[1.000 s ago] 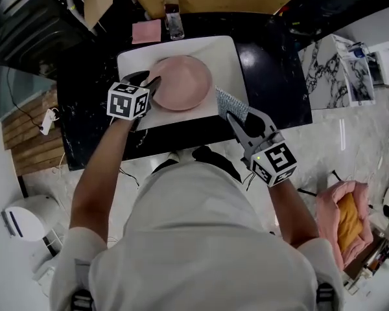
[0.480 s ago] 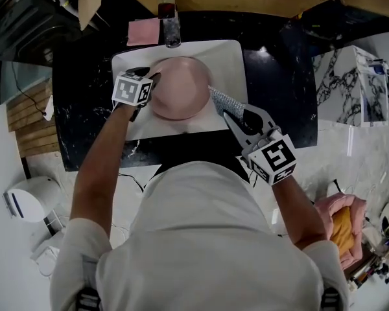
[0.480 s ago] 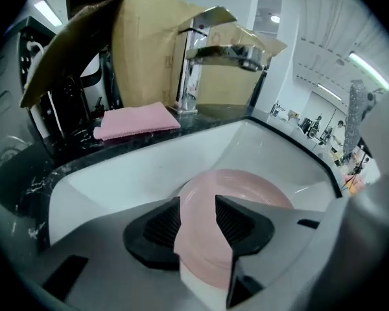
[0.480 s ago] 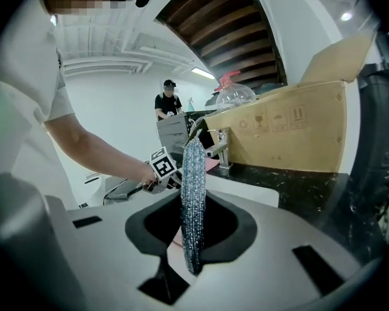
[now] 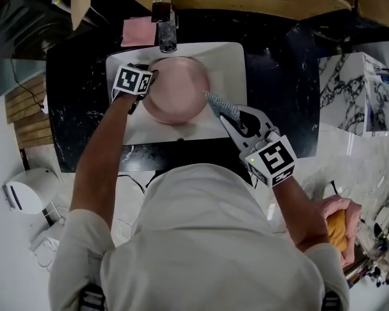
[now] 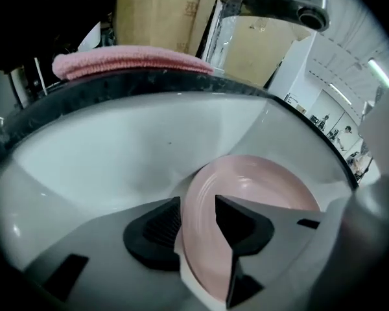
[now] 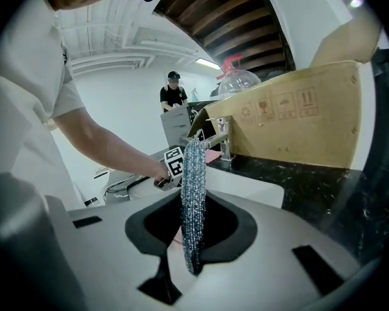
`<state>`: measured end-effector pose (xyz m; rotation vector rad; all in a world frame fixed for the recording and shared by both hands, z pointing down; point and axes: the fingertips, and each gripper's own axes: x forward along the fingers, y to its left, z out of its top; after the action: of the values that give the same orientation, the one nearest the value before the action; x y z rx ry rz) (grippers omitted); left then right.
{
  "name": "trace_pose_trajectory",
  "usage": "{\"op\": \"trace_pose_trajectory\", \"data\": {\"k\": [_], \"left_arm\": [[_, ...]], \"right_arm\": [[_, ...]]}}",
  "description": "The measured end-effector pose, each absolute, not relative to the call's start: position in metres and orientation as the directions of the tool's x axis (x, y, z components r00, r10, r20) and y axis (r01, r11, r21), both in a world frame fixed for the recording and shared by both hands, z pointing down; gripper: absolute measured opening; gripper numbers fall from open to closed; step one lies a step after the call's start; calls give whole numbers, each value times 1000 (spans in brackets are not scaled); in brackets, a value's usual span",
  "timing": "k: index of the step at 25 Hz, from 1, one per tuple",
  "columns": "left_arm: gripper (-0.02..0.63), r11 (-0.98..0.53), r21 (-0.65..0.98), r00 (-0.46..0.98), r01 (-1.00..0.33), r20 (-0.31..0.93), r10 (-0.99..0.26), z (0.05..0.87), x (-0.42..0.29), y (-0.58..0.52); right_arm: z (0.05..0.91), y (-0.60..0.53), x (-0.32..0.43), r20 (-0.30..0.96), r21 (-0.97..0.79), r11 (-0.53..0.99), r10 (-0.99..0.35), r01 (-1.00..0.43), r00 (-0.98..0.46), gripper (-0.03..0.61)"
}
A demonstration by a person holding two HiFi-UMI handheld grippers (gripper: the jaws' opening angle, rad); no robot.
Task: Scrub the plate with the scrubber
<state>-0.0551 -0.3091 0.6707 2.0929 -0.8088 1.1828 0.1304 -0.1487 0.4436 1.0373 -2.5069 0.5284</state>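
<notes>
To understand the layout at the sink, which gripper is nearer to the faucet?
Left. The left gripper, gripping the plate by its rim, is close to the faucet, slightly left of it. The right gripper, holding the scrubber, is farther off, at the near right of the sink.

Handling symbols, perhaps glass, umbrella, arrows, on cardboard box (image 7: 298,125).

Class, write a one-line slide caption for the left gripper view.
Left gripper clamps the rim of a round pink plate in a white sink.
</notes>
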Motion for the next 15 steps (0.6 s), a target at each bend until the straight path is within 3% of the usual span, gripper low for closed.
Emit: {"op": "trace_pose_trajectory", "data": {"k": [14,15], "left_arm": [[167,-701,164,310,-694,947,-85,703,-42,-315],[143,-709,146,294,-690,952,-89,704,-43,-316]], "right_arm": [[457,-155,144,493,-243,645,-561,-724,-665,77],[457,-156,144,490,-243,645,-563,-725,-665,77]]}}
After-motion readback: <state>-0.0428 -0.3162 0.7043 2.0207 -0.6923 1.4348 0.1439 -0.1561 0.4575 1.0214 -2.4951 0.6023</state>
